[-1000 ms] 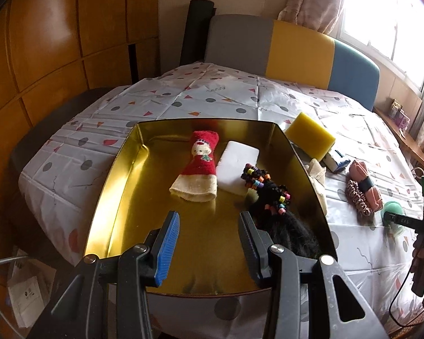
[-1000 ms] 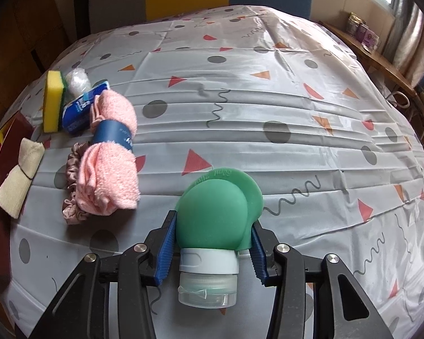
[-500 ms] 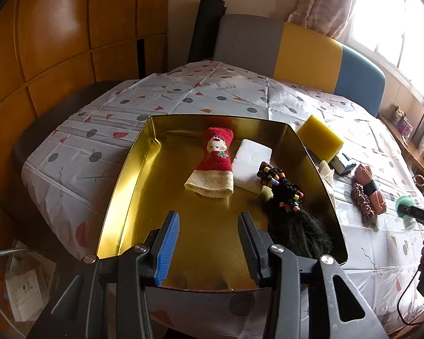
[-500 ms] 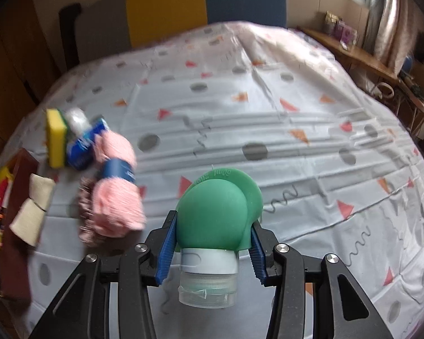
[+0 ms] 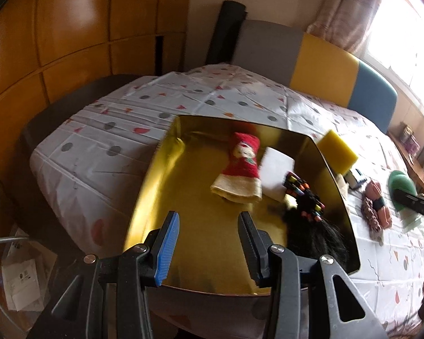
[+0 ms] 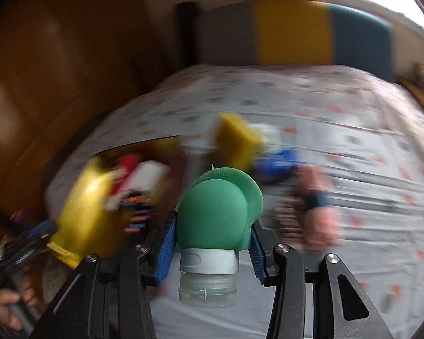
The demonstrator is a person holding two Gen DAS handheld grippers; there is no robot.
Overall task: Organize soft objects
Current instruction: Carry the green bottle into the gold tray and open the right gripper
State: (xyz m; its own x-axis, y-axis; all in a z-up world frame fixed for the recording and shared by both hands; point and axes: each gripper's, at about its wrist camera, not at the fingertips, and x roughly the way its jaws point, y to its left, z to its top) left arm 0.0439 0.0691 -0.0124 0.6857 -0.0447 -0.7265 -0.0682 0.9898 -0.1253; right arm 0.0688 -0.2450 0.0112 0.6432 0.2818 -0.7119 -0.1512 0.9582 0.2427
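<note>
while pinched, green squeeze bottle (image 6: 217, 214) sits between right gripper (image 6: 212, 243) fingers (image 6: 166, 243).

Quick count from my tongs' view: one gold tin (image 5: 155, 180) in front of me, with three things in it: one red Santa sock (image 5: 241, 166) at about 12 o'clock, one white sponge block (image 5: 277, 166) just at its 3 o'clock, and one black hairpiece with coloured beads (image 5: 308, 214) toward 4 o'clock. Outside the tin at 2 o'clock there's one yellow sponge (image 5: 337, 152), one blue packet (image 5: 356, 178), one pink rolled towel (image 5: 377, 206), one scrunchie (image 5: 370, 220). One green squeeze bottle (image 6: 217, 214) too.
</note>
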